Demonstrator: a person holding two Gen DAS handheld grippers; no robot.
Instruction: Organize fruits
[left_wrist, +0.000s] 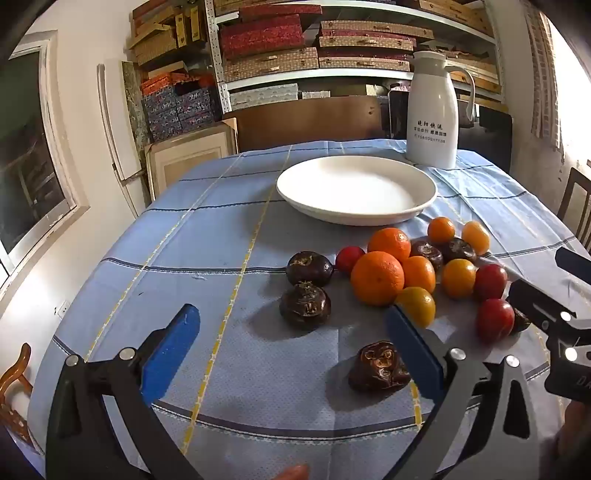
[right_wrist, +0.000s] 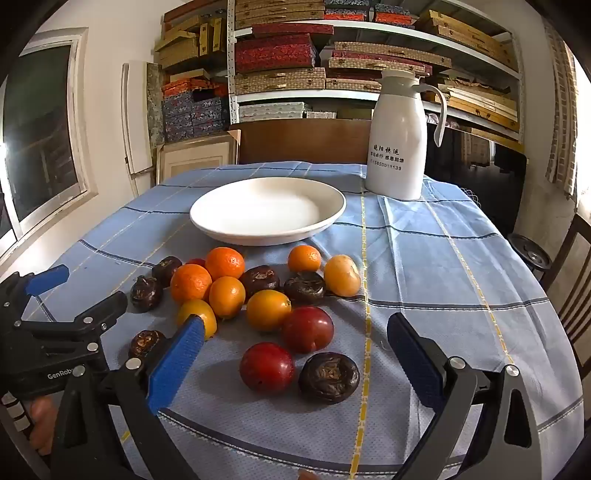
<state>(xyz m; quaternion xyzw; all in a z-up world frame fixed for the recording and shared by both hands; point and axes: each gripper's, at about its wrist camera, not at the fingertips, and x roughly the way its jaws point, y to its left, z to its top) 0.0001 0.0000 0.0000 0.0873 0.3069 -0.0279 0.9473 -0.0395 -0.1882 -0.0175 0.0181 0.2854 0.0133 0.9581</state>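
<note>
We hold both grippers low over the near edge of the tabletop, which is covered by a blue checked cloth. The left gripper has its jaws spread wide and grasps nothing — one dark brown fruit sits ahead of the gap and another lies just beside the right blue pad. The right gripper is likewise released, its jaws wide apart, with a red plum and a dark wrinkled fruit lying touching each other between the pads, a second plum just behind them. The rest of the fruit sits in a loose cluster on the cloth: oranges and smaller yellow-orange fruits mixed with more of the dark ones. Beyond the cluster stands a white plate — nothing in it — and a white thermos jug stands at the far right of the tabletop.
</note>
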